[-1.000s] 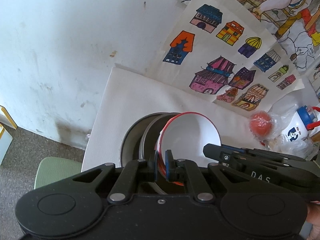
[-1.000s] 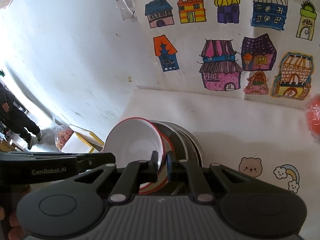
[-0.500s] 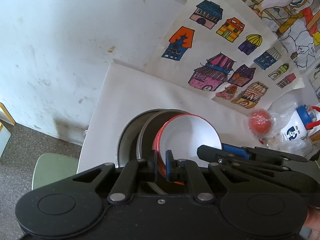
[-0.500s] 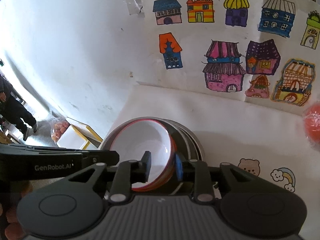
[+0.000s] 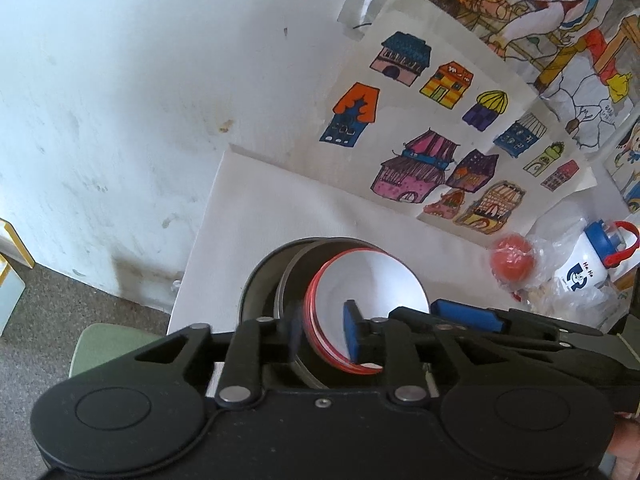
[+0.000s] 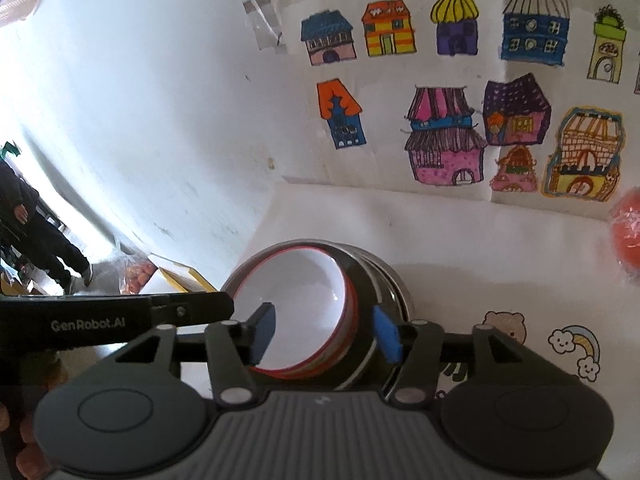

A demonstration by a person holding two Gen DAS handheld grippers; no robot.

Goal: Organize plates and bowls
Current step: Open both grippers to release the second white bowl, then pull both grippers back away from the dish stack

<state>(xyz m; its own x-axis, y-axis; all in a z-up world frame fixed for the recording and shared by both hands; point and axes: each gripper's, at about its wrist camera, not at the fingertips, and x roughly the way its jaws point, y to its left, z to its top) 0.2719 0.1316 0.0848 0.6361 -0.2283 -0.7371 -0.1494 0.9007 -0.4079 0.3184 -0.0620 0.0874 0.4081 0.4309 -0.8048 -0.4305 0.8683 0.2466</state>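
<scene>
A white bowl with a red rim [image 5: 368, 300] [image 6: 296, 292] lies nested on a stack of metal plates [image 5: 264, 292] [image 6: 384, 280] on the white table. My left gripper [image 5: 324, 332] straddles the bowl's near left rim. Its jaws are opening, and the pads stand off the rim. My right gripper [image 6: 325, 334] straddles the bowl's right wall. Its jaws are also opening wide, and the blue pads [image 6: 386, 334] are clear of the bowl. Each gripper shows in the other's view, the right gripper [image 5: 468, 316] and the left gripper [image 6: 120, 320].
A red ball in clear plastic [image 5: 512, 262] [image 6: 628, 236] and a white bottle with a blue cap [image 5: 592, 268] sit at the right. House drawings [image 6: 444, 148] hang on the wall behind. A green chair [image 5: 108, 344] stands off the table's left edge. A person [image 6: 32, 232] stands far left.
Both grippers were shut on the bowl's rim, which was tilted up. Both have let go, their jaws have spread, and the bowl has settled lower into the stack.
</scene>
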